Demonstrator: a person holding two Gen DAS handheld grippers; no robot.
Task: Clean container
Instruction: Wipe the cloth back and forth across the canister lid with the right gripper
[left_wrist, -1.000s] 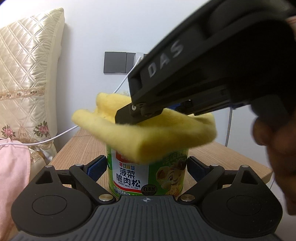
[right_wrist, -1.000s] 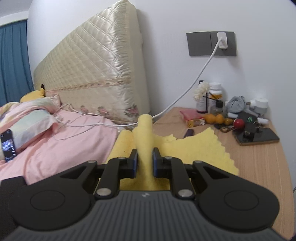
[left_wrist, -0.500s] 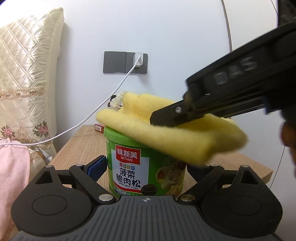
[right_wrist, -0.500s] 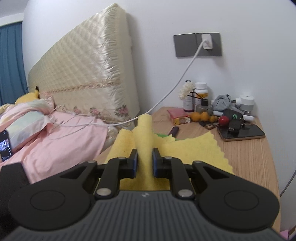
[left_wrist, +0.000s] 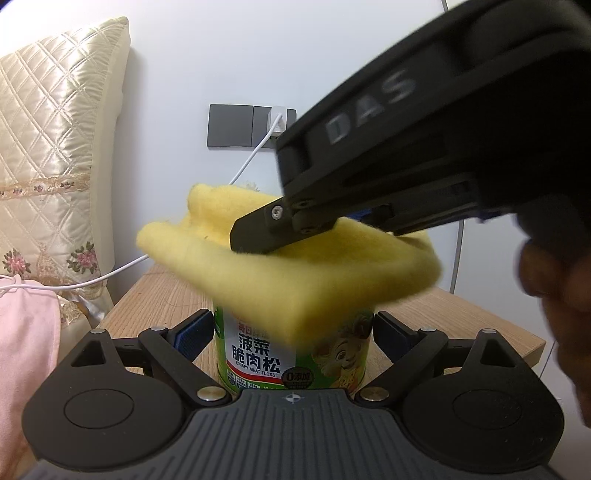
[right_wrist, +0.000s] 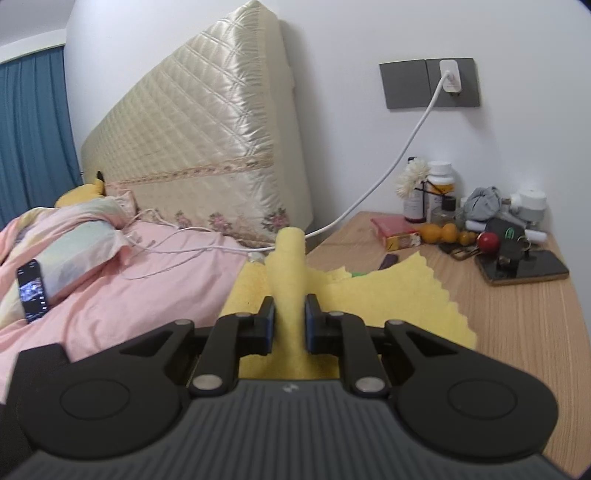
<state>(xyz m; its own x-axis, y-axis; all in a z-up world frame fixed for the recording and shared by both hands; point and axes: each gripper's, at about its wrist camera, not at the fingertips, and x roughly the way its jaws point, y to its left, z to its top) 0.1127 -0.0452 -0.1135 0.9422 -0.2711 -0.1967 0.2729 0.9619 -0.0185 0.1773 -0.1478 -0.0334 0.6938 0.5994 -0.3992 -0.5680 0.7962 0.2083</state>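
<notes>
A green tin of meat floss (left_wrist: 295, 365) stands on the wooden bedside table (left_wrist: 162, 299), and my left gripper (left_wrist: 291, 334) is shut on it, blue pads pressed to both sides. A folded yellow cloth (left_wrist: 303, 266) lies over the tin's top and hides the lid and upper label. My right gripper (left_wrist: 255, 240) comes in from the upper right, shut on that cloth. In the right wrist view the right gripper (right_wrist: 290, 321) pinches a raised fold of the yellow cloth (right_wrist: 402, 295); only a green sliver of the tin (right_wrist: 360, 274) shows past it.
At the table's back right sit bottles (right_wrist: 439, 188), oranges (right_wrist: 441, 232), a red ball (right_wrist: 487, 242), keys and a phone (right_wrist: 524, 266). A red box (right_wrist: 397, 230) lies nearer. A white cable (right_wrist: 388, 184) runs from the wall socket to the pink bedding (right_wrist: 129, 295) on the left. A hand (left_wrist: 554, 280) holds the right gripper.
The right gripper swept the cloth to the right across the tin's top, then back to the left; the cloth now droops over the upper label again. The left gripper and tin stayed put.
</notes>
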